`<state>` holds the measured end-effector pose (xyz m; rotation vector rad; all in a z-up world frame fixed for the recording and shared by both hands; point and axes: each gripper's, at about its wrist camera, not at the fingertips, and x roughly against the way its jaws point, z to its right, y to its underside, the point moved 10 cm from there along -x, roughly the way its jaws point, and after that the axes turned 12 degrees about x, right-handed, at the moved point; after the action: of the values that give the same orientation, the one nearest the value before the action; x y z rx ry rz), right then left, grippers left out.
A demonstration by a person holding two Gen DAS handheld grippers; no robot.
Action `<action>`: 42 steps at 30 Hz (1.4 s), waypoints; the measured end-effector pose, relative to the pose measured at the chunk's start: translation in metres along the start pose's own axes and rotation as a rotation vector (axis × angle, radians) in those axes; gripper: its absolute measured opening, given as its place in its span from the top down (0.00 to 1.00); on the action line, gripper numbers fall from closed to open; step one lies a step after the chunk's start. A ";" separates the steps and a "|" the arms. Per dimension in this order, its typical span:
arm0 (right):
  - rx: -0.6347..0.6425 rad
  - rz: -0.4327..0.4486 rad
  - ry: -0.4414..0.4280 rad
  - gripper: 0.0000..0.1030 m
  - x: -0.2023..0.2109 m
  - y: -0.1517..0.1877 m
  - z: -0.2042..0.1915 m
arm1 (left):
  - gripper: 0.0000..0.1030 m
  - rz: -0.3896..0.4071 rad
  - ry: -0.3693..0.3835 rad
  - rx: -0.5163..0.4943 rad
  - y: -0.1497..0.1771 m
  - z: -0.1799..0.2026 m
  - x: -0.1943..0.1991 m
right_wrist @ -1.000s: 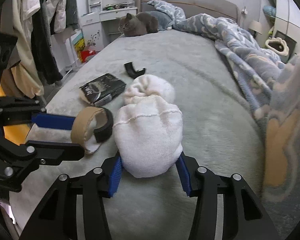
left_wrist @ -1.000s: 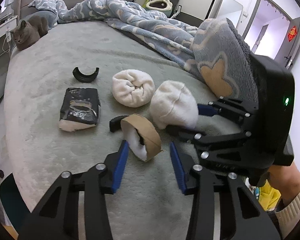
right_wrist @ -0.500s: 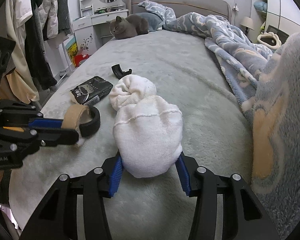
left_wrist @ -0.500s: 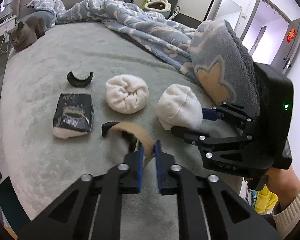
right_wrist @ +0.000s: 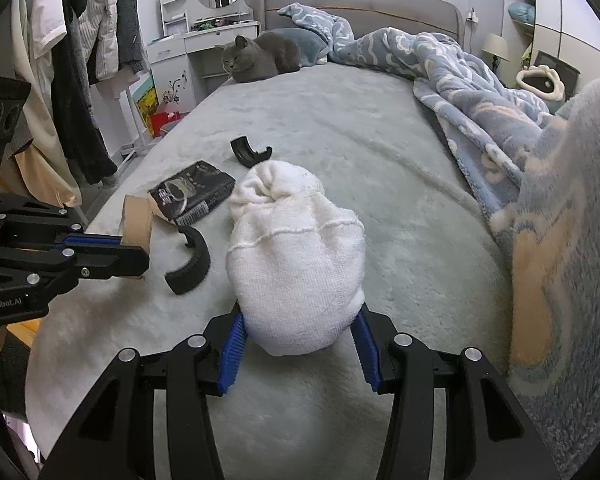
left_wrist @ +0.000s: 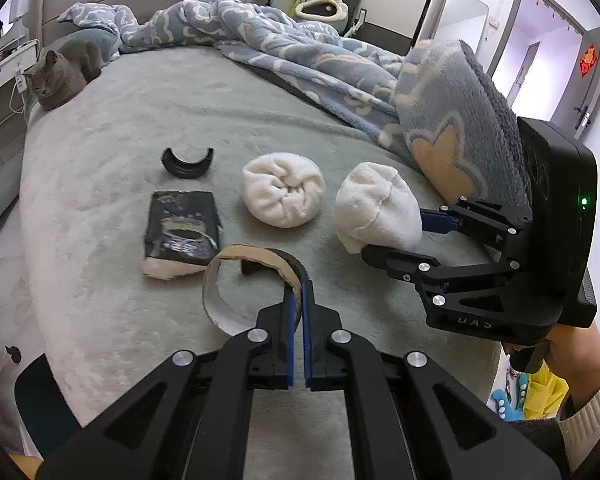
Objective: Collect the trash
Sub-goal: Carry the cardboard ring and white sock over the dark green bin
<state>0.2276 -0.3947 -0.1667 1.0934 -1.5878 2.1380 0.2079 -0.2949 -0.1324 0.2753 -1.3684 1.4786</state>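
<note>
My left gripper point(left_wrist: 298, 300) is shut on the wall of a brown cardboard tube ring point(left_wrist: 236, 258) and holds it just above the bed; the ring shows in the right wrist view point(right_wrist: 137, 220). My right gripper point(right_wrist: 298, 354) is shut on a white rolled sock point(right_wrist: 296, 268), also seen in the left wrist view point(left_wrist: 376, 212). A second white rolled sock point(left_wrist: 283, 189) lies on the bed. A black tissue packet point(left_wrist: 182, 228), a black curved piece point(left_wrist: 187, 162) and another black curved piece point(right_wrist: 190, 262) lie on the grey bedspread point(right_wrist: 360, 152).
A grey cat point(left_wrist: 62, 74) lies at the head of the bed. A blue patterned blanket point(left_wrist: 300, 60) is heaped along the right side, with a fold point(left_wrist: 456, 124) close to my right gripper. Clothes hang on a rack point(right_wrist: 80, 40) left of the bed.
My left gripper has closed on the cardboard ring's wall and lifted it slightly off the black curved piece. The right gripper stays on the white sock.
</note>
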 end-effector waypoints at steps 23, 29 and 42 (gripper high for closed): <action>-0.130 0.059 -0.121 0.52 -0.022 -0.086 -0.077 | 0.96 0.128 -0.049 0.088 -0.014 -0.109 0.063; -0.114 0.026 -0.165 0.52 -0.042 -0.098 -0.113 | 0.96 0.145 -0.064 0.108 -0.012 -0.134 0.076; -0.065 0.037 -0.230 0.52 -0.058 -0.137 -0.174 | 0.96 0.159 -0.139 0.176 0.003 -0.209 0.102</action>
<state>0.2783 -0.1743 -0.1304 1.3385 -1.7751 2.0283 0.2587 -0.0681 -0.1248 0.3948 -1.3971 1.7438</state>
